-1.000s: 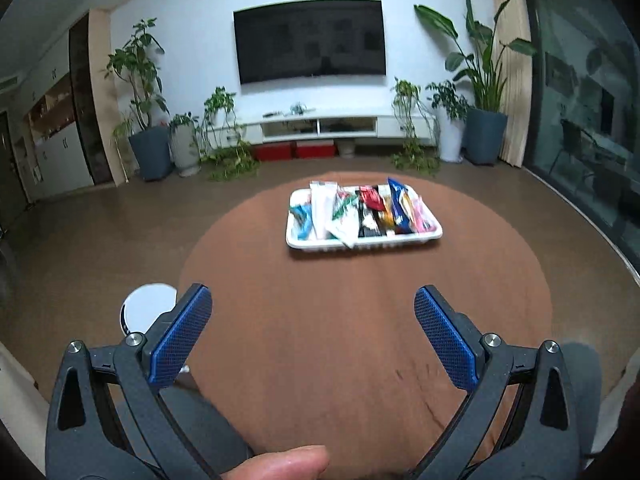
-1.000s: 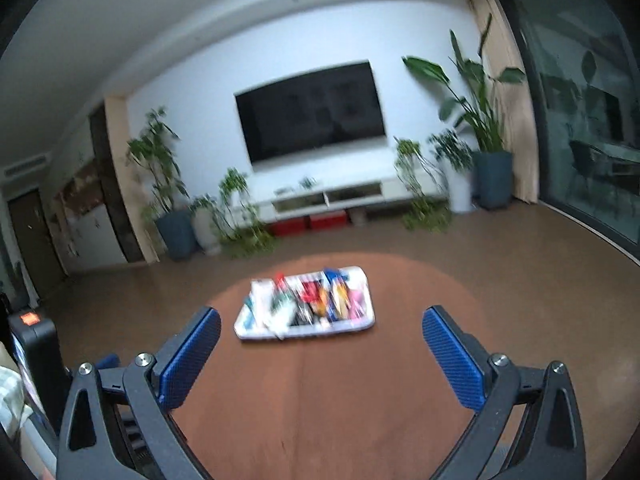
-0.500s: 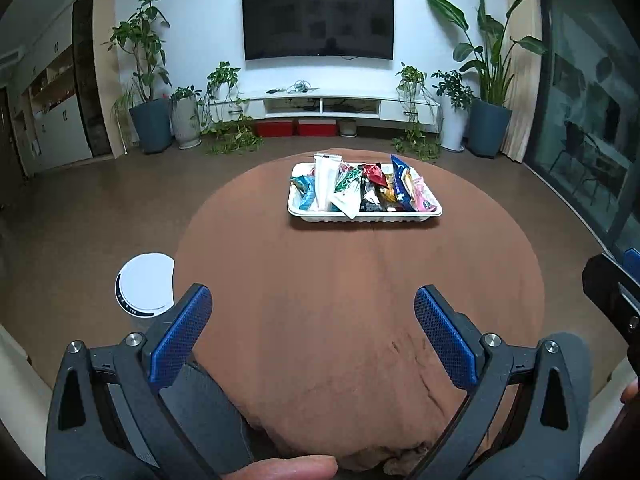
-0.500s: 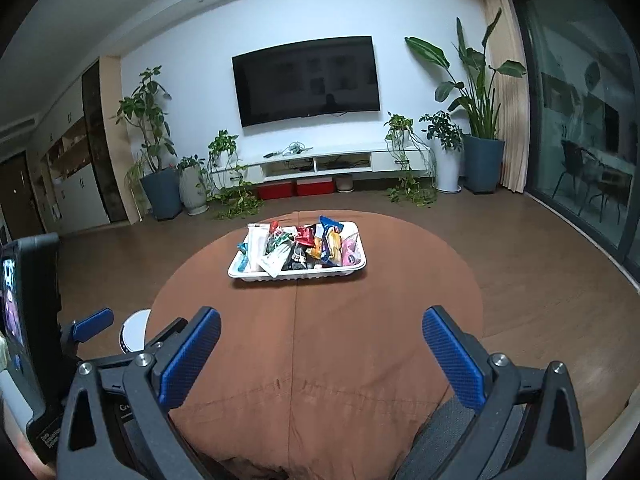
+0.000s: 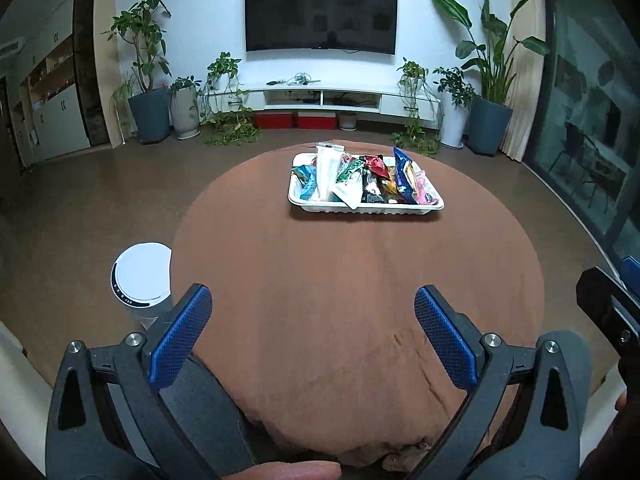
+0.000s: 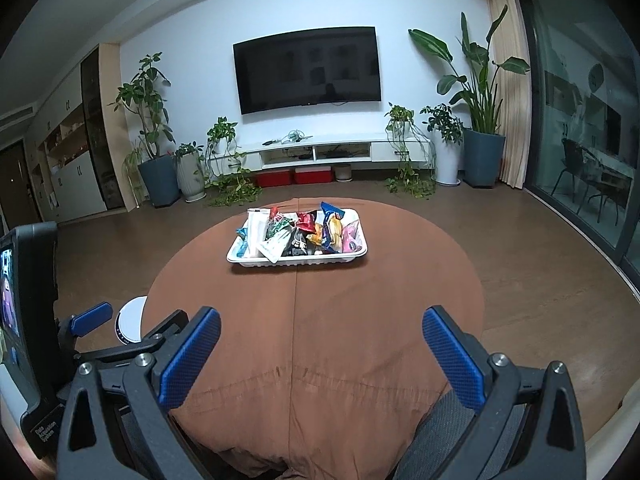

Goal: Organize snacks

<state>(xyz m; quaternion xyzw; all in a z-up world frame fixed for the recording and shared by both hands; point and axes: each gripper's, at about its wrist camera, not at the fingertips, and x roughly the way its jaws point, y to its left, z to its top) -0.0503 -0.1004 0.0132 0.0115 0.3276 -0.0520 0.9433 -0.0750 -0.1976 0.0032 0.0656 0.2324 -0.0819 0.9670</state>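
A white tray full of several colourful snack packets sits on the far half of a round table with a brown cloth. It also shows in the right wrist view as the tray with snack packets. My left gripper is open and empty, held above the near table edge, well short of the tray. My right gripper is open and empty, likewise near the table's front edge.
A white cylindrical bin stands on the floor left of the table. Behind the table are a TV, a low white console and potted plants. A glass door is at the right. The left gripper's body shows at the right view's left edge.
Both grippers have risen and steadied over the near table edge; the right view tilted down toward the table. Both stay open and empty. The tray has not moved.
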